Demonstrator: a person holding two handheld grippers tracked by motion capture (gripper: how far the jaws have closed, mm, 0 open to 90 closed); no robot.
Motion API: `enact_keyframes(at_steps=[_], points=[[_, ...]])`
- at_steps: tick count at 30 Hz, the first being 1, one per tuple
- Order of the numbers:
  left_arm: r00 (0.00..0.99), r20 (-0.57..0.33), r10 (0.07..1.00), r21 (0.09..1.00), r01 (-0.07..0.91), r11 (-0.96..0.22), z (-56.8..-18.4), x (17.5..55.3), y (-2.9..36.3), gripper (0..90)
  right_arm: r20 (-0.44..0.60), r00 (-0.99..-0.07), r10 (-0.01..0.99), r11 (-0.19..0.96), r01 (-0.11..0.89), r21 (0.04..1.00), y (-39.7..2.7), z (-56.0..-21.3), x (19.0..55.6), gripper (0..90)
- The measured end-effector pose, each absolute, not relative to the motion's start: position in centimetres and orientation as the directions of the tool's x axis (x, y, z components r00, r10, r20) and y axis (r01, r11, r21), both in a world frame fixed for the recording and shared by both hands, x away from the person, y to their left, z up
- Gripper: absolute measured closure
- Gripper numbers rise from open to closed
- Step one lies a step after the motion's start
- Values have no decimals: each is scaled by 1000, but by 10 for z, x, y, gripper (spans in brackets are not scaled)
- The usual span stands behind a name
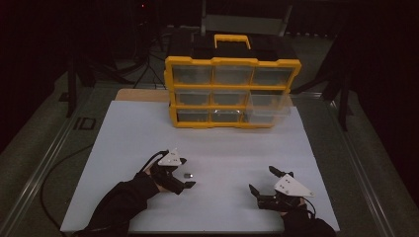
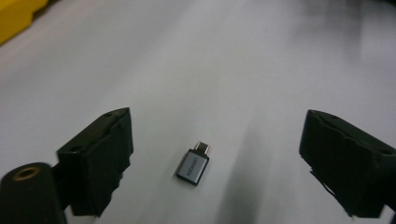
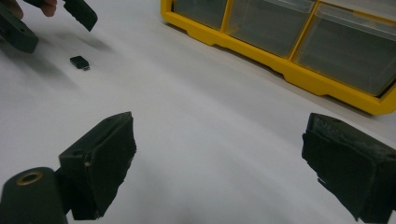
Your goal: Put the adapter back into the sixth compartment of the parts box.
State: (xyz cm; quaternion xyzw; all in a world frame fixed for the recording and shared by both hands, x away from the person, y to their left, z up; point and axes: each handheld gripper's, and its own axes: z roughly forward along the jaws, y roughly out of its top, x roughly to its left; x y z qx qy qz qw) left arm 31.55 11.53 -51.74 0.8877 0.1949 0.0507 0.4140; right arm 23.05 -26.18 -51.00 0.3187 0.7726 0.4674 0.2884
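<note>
Right now the left gripper point(image 1: 184, 172) hangs low over the white board point(image 1: 148, 128), jaws spread w/ a small grey USB adapter point(image 2: 193, 163) lying flat btwn them, untouched by either pad. Right gripper point(image 1: 263, 180) sits well apart, near the front edge, jaws wide, nothing btwn them. Yellow drawer organizer point(image 1: 232, 92) stands at the far end; its bottom-right drawer sticks out a bit.

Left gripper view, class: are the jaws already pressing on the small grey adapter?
No: the adapter lies flat on the white table, with clear gaps to both open jaws of the left gripper.
</note>
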Motion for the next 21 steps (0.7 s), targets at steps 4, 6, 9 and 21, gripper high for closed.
enact_keyframes(at_steps=[4,6,9,21], points=[[921,-63,384,735,303,-606,-520,318,115,150,-145,-631,762,357,223,907,-262,-510,231,95],[920,-63,387,723,309,-618,-521,319,115,157,-143,-631,762,355,224,908,-262,-510,231,95],[920,-67,387,710,316,-629,-523,321,115,197,-142,-631,762,354,223,908,-262,-510,231,95],[925,-55,376,693,306,-653,-527,325,117,451,-143,-631,762,357,225,907,-263,-510,231,94]])
